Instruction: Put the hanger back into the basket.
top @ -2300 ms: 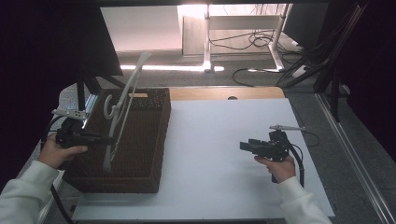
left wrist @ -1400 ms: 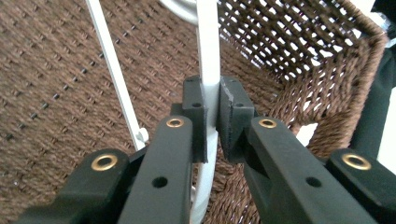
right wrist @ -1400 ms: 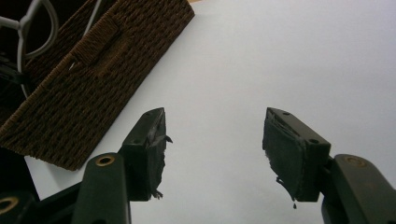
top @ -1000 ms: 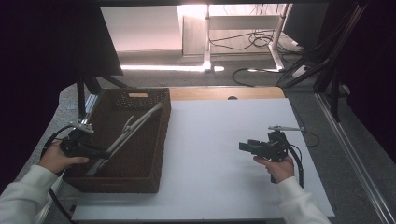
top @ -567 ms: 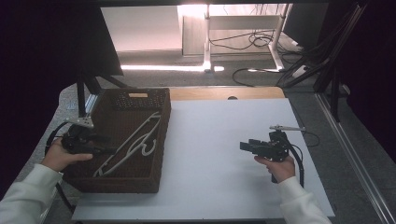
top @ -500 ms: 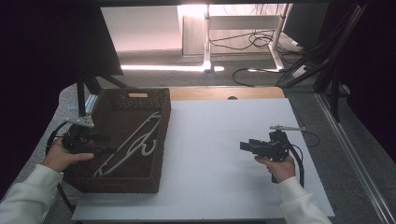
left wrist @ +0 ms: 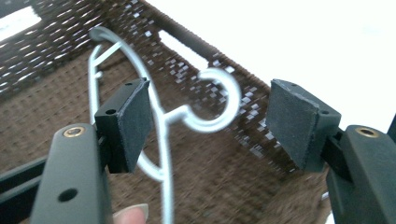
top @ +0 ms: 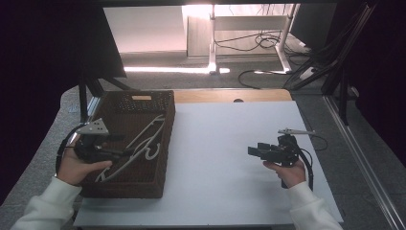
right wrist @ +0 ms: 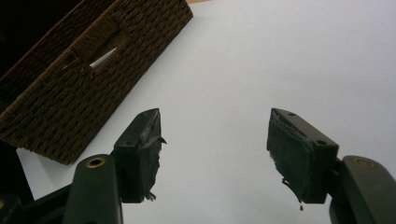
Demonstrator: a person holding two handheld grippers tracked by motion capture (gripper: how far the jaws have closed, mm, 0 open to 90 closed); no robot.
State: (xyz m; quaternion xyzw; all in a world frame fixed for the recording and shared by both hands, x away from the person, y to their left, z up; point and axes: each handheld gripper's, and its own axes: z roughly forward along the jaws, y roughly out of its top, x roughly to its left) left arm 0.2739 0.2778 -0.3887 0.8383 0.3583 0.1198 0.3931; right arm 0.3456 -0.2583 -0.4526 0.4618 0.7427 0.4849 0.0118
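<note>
Left gripper (top: 125,144) jaws apart, just opened, nothing clamped | hanger (top: 143,143) flat in basket (top: 143,98), left of frame, just beyond the jaws | right gripper (top: 253,151) apart, lately widened, over table (top: 215,143)

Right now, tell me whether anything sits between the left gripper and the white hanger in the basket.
Nothing visible does. The left gripper is open just above the white hanger, which lies flat inside the brown wicker basket. Its hook shows in the gap between the pads, with only air in between.
</note>
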